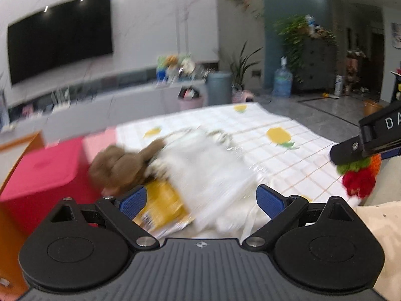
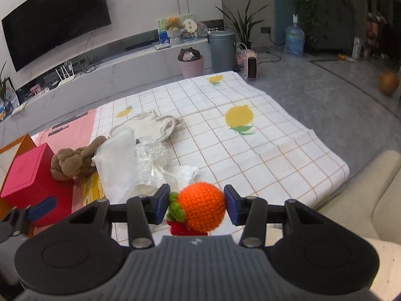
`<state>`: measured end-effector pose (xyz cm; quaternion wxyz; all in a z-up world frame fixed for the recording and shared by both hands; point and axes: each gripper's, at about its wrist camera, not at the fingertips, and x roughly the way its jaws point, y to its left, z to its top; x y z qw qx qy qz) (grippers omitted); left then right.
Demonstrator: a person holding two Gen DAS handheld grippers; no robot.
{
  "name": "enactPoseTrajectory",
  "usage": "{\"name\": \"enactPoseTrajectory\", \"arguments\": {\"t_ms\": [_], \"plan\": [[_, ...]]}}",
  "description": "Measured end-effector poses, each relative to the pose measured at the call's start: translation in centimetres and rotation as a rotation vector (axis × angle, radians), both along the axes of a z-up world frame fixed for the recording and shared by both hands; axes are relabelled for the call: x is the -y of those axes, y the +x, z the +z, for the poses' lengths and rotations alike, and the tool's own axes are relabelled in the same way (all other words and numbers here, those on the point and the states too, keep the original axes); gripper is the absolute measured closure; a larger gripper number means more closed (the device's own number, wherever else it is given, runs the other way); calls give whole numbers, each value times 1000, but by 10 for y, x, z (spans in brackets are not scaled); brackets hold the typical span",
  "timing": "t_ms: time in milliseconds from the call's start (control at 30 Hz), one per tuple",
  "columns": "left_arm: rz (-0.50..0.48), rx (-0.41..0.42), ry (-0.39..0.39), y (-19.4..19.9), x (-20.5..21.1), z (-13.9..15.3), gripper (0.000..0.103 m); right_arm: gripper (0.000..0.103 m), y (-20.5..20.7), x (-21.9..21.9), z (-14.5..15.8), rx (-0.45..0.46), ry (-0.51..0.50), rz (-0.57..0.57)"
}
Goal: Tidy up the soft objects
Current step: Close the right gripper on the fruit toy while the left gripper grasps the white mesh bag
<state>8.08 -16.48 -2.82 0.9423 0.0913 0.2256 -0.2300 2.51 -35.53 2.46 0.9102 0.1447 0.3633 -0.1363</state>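
My right gripper is shut on a crocheted toy: an orange ball with green leaves and a red part below, lifted above the near edge of the lemon-print cloth. The left wrist view shows the same toy at far right under one of that gripper's fingers. My left gripper is open over a blurred heap of white bags and a yellow packet, with nothing between its pads. A brown plush bunny lies left of the heap. A white drawstring pouch lies behind it.
A red box stands at the left beside the bunny, with an orange board edge behind it. A cream sofa cushion borders the cloth on the right. A pink bin and a grey bin stand on the floor beyond.
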Motion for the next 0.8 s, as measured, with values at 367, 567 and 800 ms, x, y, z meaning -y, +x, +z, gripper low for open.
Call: {"name": "enactPoseTrajectory", "arguments": {"t_ms": [367, 567, 800], "plan": [[41, 155, 154, 1, 54, -37, 5, 55, -7, 11, -2, 29, 85, -25], [39, 118, 22, 11, 25, -27, 48, 55, -7, 12, -2, 32, 106, -15], [116, 46, -12, 36, 2, -23, 99, 28, 3, 30, -14, -90, 0, 67]]}}
